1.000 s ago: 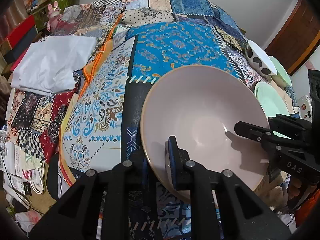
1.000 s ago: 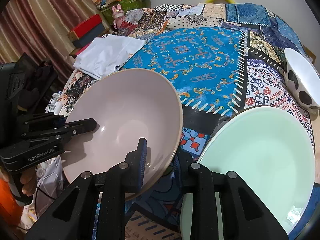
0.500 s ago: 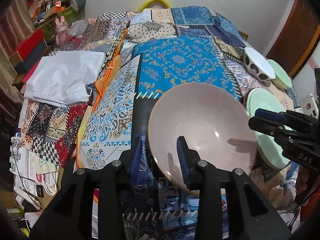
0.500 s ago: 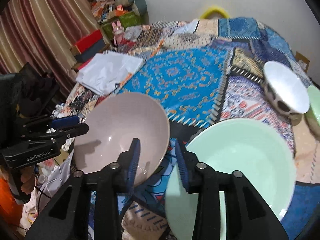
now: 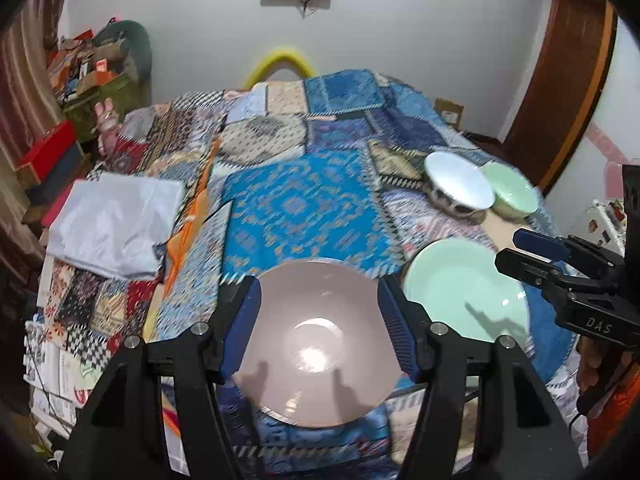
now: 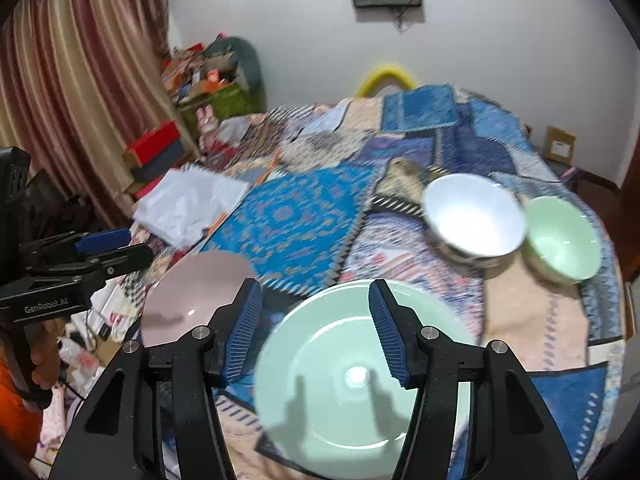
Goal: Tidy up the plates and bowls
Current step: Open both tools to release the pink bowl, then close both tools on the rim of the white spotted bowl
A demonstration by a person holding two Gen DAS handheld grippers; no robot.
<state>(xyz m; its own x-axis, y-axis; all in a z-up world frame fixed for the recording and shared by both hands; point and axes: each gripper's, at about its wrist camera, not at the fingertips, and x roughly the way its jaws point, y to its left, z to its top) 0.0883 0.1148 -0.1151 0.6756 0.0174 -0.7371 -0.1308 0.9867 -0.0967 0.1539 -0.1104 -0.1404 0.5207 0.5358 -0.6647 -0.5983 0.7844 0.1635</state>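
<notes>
A pink plate [image 5: 320, 344] lies on the patchwork cloth near the front edge; it also shows in the right wrist view [image 6: 196, 300]. My left gripper [image 5: 320, 332] is open and empty above it. A mint green plate [image 6: 352, 380] lies to its right; it also shows in the left wrist view [image 5: 464, 300]. My right gripper [image 6: 316, 332] is open and empty above the green plate. A white bowl [image 6: 474, 216] and a mint green bowl [image 6: 560, 238] stand side by side at the far right.
A folded white cloth [image 5: 116, 224] lies on the left of the patchwork-covered surface [image 5: 304, 208]. Boxes and clutter [image 6: 200, 80] stand by the curtain at the left. A wooden door [image 5: 560, 80] is at the far right.
Both grippers have let go of the pink plate, opened wide and pulled up and back. The pink plate now lies flat on the cloth beside the green plate.
</notes>
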